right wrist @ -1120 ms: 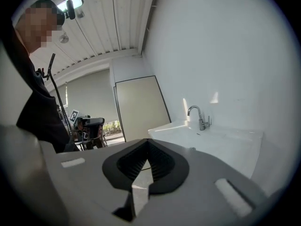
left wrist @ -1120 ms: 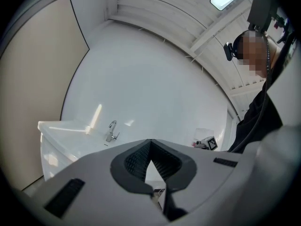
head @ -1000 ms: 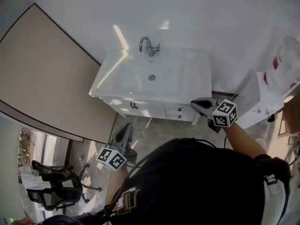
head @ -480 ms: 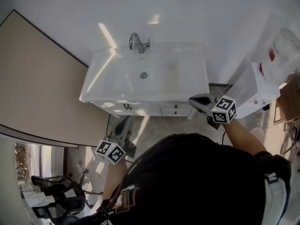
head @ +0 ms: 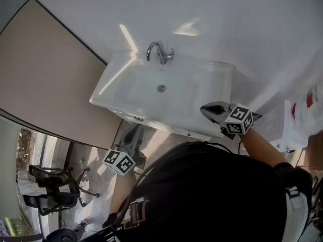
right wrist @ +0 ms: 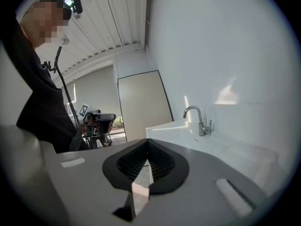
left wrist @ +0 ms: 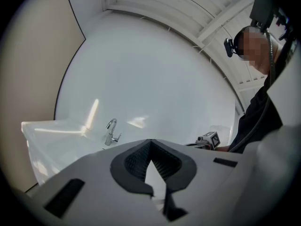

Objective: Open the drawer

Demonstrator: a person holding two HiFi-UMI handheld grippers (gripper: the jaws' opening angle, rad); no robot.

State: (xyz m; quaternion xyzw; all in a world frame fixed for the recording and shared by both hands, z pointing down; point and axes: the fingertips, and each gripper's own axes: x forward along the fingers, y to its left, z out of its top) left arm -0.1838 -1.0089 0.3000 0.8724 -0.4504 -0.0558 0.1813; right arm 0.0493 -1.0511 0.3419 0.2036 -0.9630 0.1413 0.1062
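Observation:
A white vanity with a basin point(head: 126, 92) and a chrome faucet point(head: 160, 53) stands against the wall. Only a thin strip of its drawer front point(head: 189, 133) shows under the basin's front rim, with a small dark handle. My right gripper point(head: 203, 110) is shut and empty, hovering at the basin's front right corner, above the drawer. My left gripper point(head: 133, 131) hangs lower, in front of the vanity's left side; its jaws are shut with nothing in them. In both gripper views point(left wrist: 150, 142) point(right wrist: 148, 142) I see the basin top and faucet point(right wrist: 200, 121), and the drawer is hidden.
A beige door panel point(head: 45, 74) stands left of the vanity. An office chair point(head: 55, 190) sits on the floor at lower left. A white box-like unit point(head: 290, 130) is close on the vanity's right. My body fills the lower middle of the head view.
Both grippers have moved toward the vanity. The right one now overlaps the basin's front right corner. The vanity's front has slid mostly out of sight under the basin rim.

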